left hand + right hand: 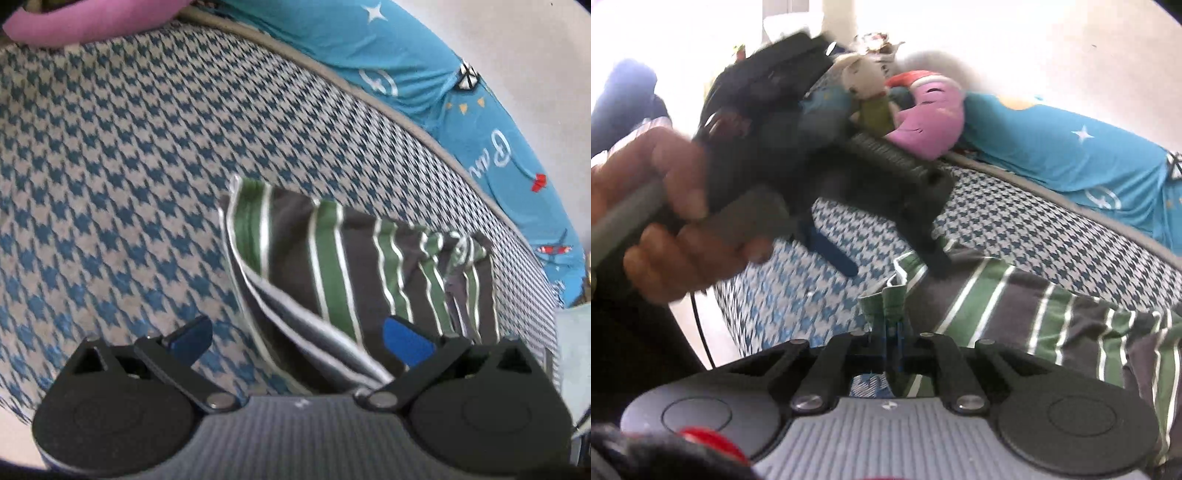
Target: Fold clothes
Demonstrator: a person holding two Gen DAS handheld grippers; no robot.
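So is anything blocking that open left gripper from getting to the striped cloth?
Nothing visible does. The grey, green and white striped garment lies on the blue houndstooth cover, right ahead of the open left gripper. The right gripper already pinches its edge.

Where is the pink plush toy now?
In the right wrist view, the pink plush toy lies at the bed's far end, between a beige stuffed animal on its left and the blue bedding.
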